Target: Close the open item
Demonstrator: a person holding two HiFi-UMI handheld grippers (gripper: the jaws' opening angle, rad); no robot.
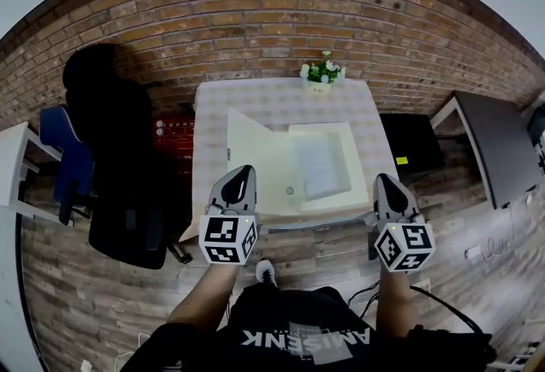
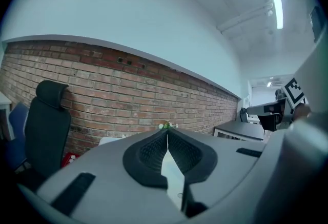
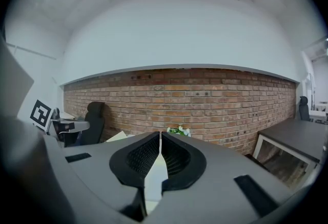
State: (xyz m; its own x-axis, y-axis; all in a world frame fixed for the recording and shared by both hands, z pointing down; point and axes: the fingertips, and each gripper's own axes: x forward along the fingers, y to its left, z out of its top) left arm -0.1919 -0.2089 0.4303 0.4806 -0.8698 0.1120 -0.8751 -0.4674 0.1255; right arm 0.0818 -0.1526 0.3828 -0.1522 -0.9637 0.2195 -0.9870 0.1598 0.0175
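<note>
A pale yellow box lies on the small table, its lid swung open and standing up at the left side. White paper lies inside the box. My left gripper hovers at the table's near edge, just in front of the lid, jaws shut and empty. My right gripper hangs off the box's near right corner, also shut with nothing in it. In the left gripper view the left gripper shows closed pads, and in the right gripper view the right gripper shows the same.
A white pot of flowers stands at the table's far edge against the brick wall. A black office chair sits left of the table, a blue chair beyond it. A dark desk and a black box are at the right.
</note>
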